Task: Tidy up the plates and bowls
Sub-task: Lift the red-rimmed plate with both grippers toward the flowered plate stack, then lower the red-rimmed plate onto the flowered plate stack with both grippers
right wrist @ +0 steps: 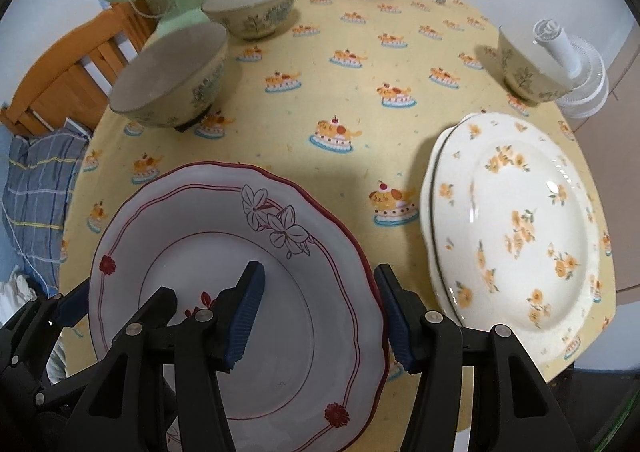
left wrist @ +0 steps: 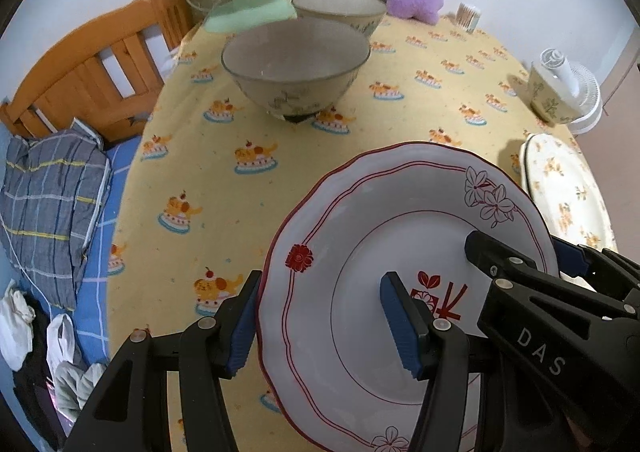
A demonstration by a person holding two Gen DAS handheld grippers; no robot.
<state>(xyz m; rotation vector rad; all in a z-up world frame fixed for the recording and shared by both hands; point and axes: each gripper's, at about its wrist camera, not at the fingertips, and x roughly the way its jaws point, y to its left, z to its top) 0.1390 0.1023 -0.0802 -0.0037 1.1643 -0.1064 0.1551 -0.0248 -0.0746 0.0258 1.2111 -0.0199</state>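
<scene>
At the tabletop's [right wrist: 360, 63] near edge, the left tongs [left wrist: 320, 326] and right tongs [right wrist: 320, 318], both half open, straddle opposite rims of the red-trimmed plate [right wrist: 224, 292], seemingly carrying it. Likely next: set it squarely on the floral plates [right wrist: 520, 219] at the right edge. All three bowls [right wrist: 172, 79] look empty.
</scene>
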